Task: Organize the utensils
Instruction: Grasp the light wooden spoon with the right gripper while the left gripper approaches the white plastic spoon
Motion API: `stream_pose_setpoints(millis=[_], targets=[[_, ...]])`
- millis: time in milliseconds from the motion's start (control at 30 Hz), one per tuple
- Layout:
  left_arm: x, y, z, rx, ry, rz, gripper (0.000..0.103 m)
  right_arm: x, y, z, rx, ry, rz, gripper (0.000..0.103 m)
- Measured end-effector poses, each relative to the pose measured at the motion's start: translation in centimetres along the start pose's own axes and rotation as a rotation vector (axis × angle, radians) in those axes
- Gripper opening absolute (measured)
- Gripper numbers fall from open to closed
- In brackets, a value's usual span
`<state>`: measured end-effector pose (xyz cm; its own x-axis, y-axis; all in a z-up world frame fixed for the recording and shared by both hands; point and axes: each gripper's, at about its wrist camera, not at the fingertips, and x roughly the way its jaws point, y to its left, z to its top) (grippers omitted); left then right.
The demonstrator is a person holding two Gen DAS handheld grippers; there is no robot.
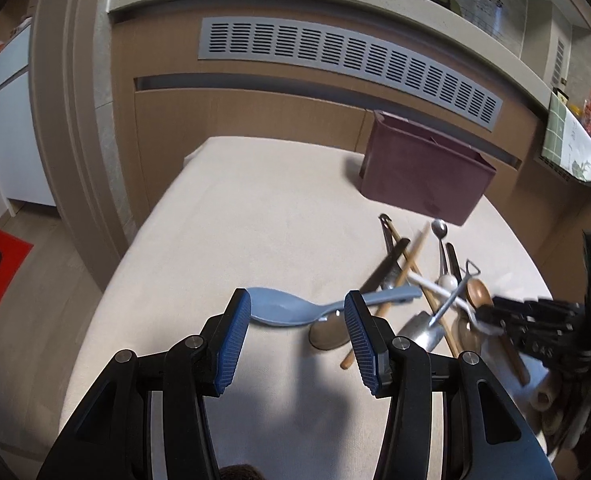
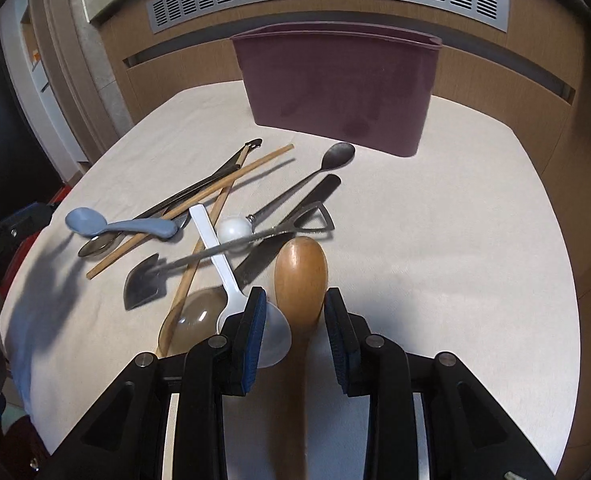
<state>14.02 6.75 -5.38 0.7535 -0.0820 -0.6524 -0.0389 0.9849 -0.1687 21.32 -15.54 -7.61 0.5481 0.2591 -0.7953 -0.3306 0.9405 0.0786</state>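
Observation:
A loose pile of utensils [image 2: 215,216] lies on the cloth-covered table [image 2: 455,240]. Behind it stands a maroon holder [image 2: 335,92], also seen in the left wrist view [image 1: 423,172]. My right gripper [image 2: 295,306] is open and straddles the neck of a wooden spoon [image 2: 301,272]. A gap shows on its left side, where a white spoon [image 2: 215,248] passes under the left pad. My left gripper [image 1: 297,304] is open just in front of a pale blue spoon [image 1: 279,308], whose bowl shows between the fingers. The blue spoon [image 2: 115,226] lies at the pile's left end.
The pile holds wooden chopsticks [image 2: 187,208], a shovel-shaped metal spoon [image 2: 147,284], a dark metal spoon [image 2: 339,156], a clear brown spoon [image 2: 191,320] and black tongs [image 2: 215,172]. The table's left edge [image 1: 135,248] drops to the floor. A panelled wall with a vent [image 1: 335,56] stands behind.

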Motion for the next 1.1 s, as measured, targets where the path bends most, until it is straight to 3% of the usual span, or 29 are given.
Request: stream_pose_setpoints(millis=[267, 467, 533, 667, 800, 1100], targets=[[1.3, -1.5, -1.1, 0.053, 0.067, -0.065, 0.050, 1.3, 0.5, 1.3, -0.054, -0.014, -0.028, 0.029], [1.7, -1.9, -1.0, 0.045, 0.083, -0.066, 0.050, 1.9, 0.2, 2.1, -0.046, -0.016, -0.002, 0.030], [1.7, -1.8, -1.0, 0.044, 0.085, -0.060, 0.050, 1.9, -0.1, 2.1, -0.035, -0.021, 0.010, 0.026], [1.7, -1.8, -1.0, 0.045, 0.087, -0.059, 0.050, 1.2, -0.4, 1.4, -0.046, -0.043, 0.021, 0.008], [1.9, -2.5, -1.0, 0.061, 0.086, -0.080, 0.050, -0.9, -0.9, 0.4, -0.084, -0.096, 0.008, 0.006], [3.4, -5.7, -1.1, 0.154, 0.125, -0.114, 0.050, -4.6, -6.5, -1.1, 0.080, -0.162, 0.019, 0.006]])
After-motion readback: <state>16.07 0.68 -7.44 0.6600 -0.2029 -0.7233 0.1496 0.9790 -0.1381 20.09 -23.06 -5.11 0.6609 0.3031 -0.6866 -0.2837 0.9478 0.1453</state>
